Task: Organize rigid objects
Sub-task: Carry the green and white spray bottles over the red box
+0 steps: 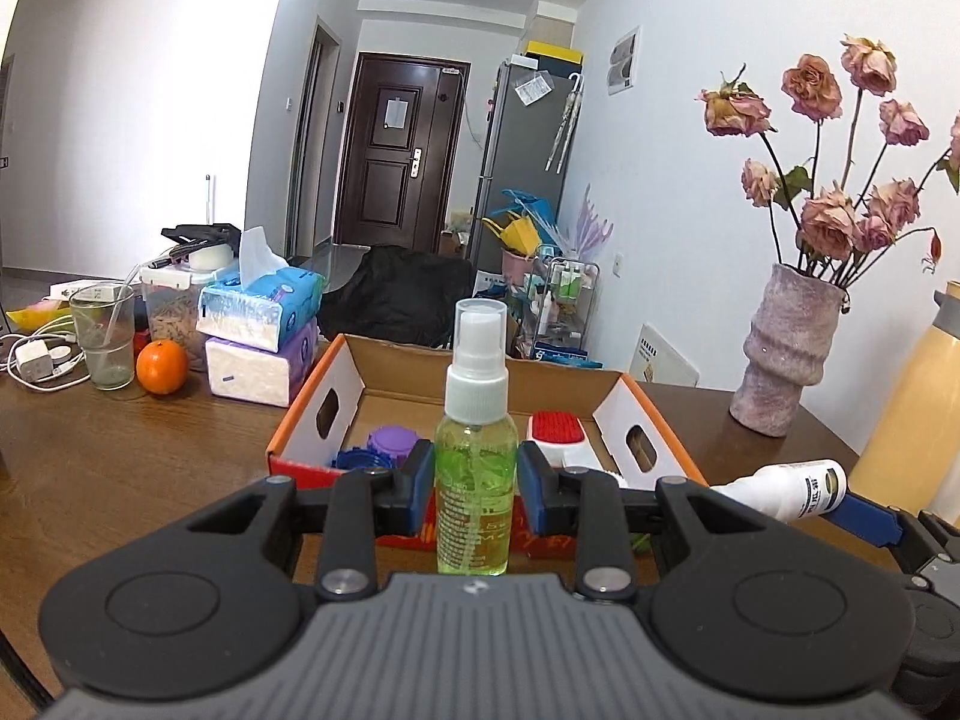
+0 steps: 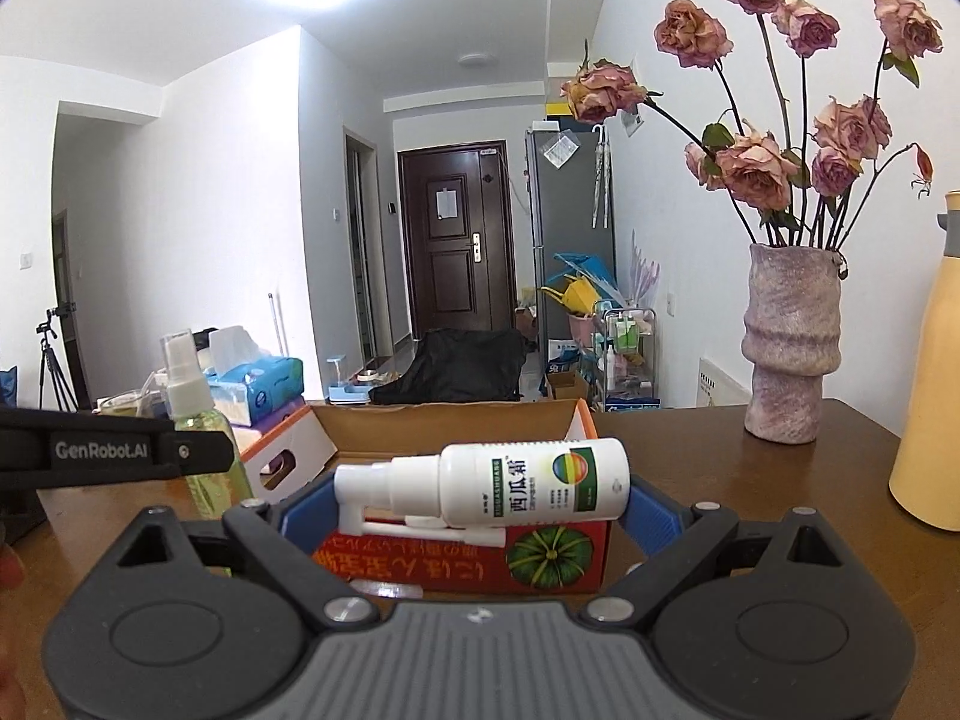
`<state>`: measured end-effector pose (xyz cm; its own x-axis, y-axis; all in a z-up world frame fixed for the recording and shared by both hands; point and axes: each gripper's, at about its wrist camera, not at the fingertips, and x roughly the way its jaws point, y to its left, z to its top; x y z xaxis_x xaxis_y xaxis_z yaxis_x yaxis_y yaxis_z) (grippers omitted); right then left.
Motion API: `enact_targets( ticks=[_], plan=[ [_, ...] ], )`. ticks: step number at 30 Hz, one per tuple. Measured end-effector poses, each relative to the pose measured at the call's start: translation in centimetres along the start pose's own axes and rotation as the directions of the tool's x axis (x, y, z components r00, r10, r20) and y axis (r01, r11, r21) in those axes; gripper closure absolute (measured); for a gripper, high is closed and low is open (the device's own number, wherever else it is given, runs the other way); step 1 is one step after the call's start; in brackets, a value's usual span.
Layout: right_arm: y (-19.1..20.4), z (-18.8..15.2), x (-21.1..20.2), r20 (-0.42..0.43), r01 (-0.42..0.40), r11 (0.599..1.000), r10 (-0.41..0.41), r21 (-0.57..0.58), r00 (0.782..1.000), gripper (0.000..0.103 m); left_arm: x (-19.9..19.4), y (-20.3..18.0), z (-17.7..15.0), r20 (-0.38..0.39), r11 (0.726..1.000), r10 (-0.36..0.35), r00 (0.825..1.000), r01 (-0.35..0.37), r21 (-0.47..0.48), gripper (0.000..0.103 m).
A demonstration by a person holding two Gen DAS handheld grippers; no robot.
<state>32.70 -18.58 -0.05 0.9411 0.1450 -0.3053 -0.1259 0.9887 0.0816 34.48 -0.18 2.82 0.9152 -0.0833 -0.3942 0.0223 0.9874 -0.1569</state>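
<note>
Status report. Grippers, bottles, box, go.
Left gripper shut on green spray bottle, upright. Right gripper shut on white spray bottle, lying sideways. Cardboard box ahead, open, partly filled; nothing in the way.

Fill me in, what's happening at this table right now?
A person is tidying small items into a cardboard box, one tool in each hand. The left tool is shut on an upright green spray bottle; the right tool holds a white spray bottle lying sideways. Both bottles hang just short of the box, not yet inside. A purple lid and a red-and-white brush are already in it.
</note>
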Motion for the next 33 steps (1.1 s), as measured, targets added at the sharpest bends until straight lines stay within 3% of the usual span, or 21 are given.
enact_targets(
  ticks=[33],
  plan=[
    [0.4, 2.7, 10.9, -0.016, -0.003, 1.0, 0.003, 0.007, 1.0, 0.006, 10.4, 1.6, 3.9, 0.001, 0.998, 0.048, 0.999, -0.048, -0.032, 0.072]
  ],
)
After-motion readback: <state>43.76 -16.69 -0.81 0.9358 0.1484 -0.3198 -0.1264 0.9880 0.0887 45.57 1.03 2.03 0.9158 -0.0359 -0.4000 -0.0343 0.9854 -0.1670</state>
